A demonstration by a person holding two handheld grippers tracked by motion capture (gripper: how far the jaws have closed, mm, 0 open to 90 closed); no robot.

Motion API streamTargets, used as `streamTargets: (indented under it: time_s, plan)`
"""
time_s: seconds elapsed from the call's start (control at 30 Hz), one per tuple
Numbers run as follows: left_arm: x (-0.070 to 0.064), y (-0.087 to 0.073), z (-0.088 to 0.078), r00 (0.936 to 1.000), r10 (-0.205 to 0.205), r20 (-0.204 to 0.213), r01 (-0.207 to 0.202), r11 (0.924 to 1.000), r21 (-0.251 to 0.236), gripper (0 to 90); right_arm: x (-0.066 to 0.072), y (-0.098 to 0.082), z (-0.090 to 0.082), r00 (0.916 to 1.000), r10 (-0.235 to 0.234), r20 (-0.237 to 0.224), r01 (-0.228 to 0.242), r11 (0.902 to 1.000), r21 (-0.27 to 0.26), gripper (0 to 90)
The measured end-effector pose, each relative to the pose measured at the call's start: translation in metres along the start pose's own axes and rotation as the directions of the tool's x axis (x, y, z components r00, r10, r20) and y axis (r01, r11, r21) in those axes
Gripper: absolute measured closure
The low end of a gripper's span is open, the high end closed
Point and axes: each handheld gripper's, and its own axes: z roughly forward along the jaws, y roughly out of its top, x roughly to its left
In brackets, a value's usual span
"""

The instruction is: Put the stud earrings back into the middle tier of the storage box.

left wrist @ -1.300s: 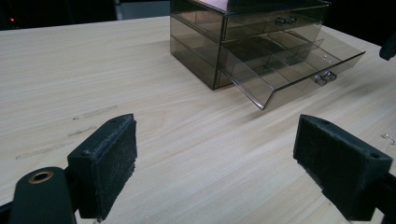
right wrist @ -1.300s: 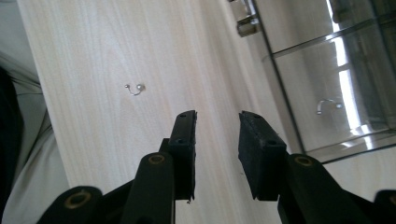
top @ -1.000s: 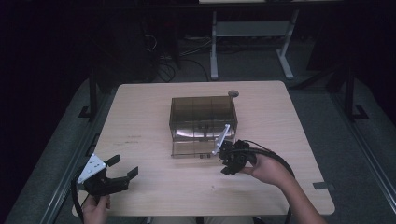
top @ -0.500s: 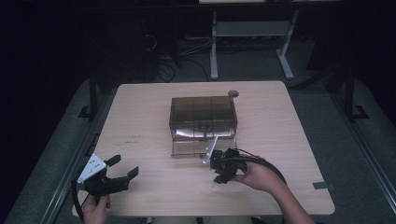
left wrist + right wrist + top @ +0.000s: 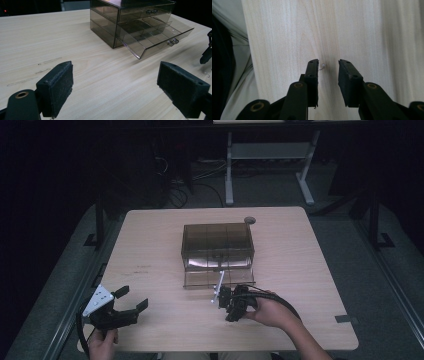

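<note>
Since the earlier high view, the right hand-held gripper (image 5: 226,301) has drawn back from the front of the drawer box toward the near edge of the pale wooden counter (image 5: 150,240) and sunk lower, and its jaws have just been closing, with a tiny silvery metal piece (image 5: 323,65) lying on the wood between their tips; the left hand-held gripper (image 5: 131,301) has kept its place. In the right gripper view the right hand-held gripper (image 5: 327,65) points steeply down at the counter (image 5: 282,37), its two black jaws standing a narrow gap apart. The small piece sits just beside the left jaw's tip, whether touching it I cannot tell, and the pads do not press on it. The right hand (image 5: 270,310) grasps the gripper's body from behind, the forearm coming in from the lower right. The left hand (image 5: 102,342) holds its gripper low and level near the counter's front left corner, jaws wide apart and empty, as the left gripper view shows with both pads (image 5: 58,87) well separated. Beyond them stands a smoky transparent plastic drawer box (image 5: 217,242) at the counter's middle, its lower drawer (image 5: 160,37) pulled out and divided into compartments.
</note>
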Motion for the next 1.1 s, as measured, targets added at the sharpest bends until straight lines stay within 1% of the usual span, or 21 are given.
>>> streamTargets:
  time_s: [0.1, 0.33, 0.57, 0.6, 0.67, 0.7, 0.77, 0.83, 0.93, 1.0, 1.1]
  plan:
    - [0.001, 0.0, 0.0, 1.0, -0.006, 0.002, 0.006, 1.0, -0.002, 12.9, 0.001, 0.003, 0.005, 0.9999, -0.011, -0.005, 0.011, 0.9998, 0.016, 71.0]
    - [0.0, 0.0, 0.0, 1.0, -0.002, 0.001, 0.002, 1.0, 0.0, 12.9, 0.002, 0.008, 0.013, 0.9994, -0.033, -0.007, 0.033, 0.9978, 0.058, 73.7]
    - [0.0, 0.0, 0.0, 1.0, -0.007, 0.001, 0.007, 1.0, -0.007, 12.9, 0.003, 0.01, 0.015, 0.9991, -0.043, 0.004, 0.042, 0.9958, 0.081, 76.8]
    - [0.0, 0.0, 0.0, 1.0, -0.007, 0.001, 0.007, 1.0, -0.007, 12.8, 0.003, 0.01, 0.015, 0.9985, -0.054, 0.009, 0.053, 0.9952, 0.082, 77.8]
    - [0.001, 0.0, 0.0, 1.0, 0.0, 0.001, 0.0, 1.0, 0.0, 12.9, 0.004, 0.011, 0.015, 0.9982, -0.058, 0.013, 0.057, 0.9945, 0.088, 78.4]
    - [0.001, 0.0, 0.0, 1.0, -0.001, 0.001, 0.001, 1.0, 0.0, 12.9, 0.005, 0.012, 0.015, 0.9974, -0.069, 0.02, 0.067, 0.9929, 0.099, 79.1]
    - [0.001, 0.0, 0.0, 1.0, -0.009, 0.002, 0.009, 0.9999, -0.006, 12.9, 0.005, 0.012, 0.016, 0.9973, -0.071, 0.02, 0.068, 0.9926, 0.1, 79.4]
    - [0.001, 0.0, -0.001, 0.9999, -0.01, 0.002, 0.01, 0.9999, -0.008, 12.9, 0.005, 0.013, 0.016, 0.9969, -0.077, 0.02, 0.074, 0.991, 0.111, 81.9]
    - [0.001, 0.0, -0.001, 1.0, -0.006, 0.002, 0.006, 1.0, -0.007, 12.9, 0.005, 0.013, 0.016, 0.9974, -0.07, 0.014, 0.068, 0.9909, 0.116, 84.3]
    - [0.001, 0.0, -0.001, 1.0, -0.006, 0.002, 0.006, 1.0, -0.006, 12.9, 0.004, 0.012, 0.016, 0.9972, -0.074, 0.008, 0.073, 0.9912, 0.11, 84.6]
    - [0.001, 0.0, -0.001, 1.0, -0.008, 0.002, 0.008, 0.9999, -0.008, 12.9, 0.003, 0.011, 0.015, 0.9977, -0.067, 0.0, 0.067, 0.9922, 0.105, 84.6]
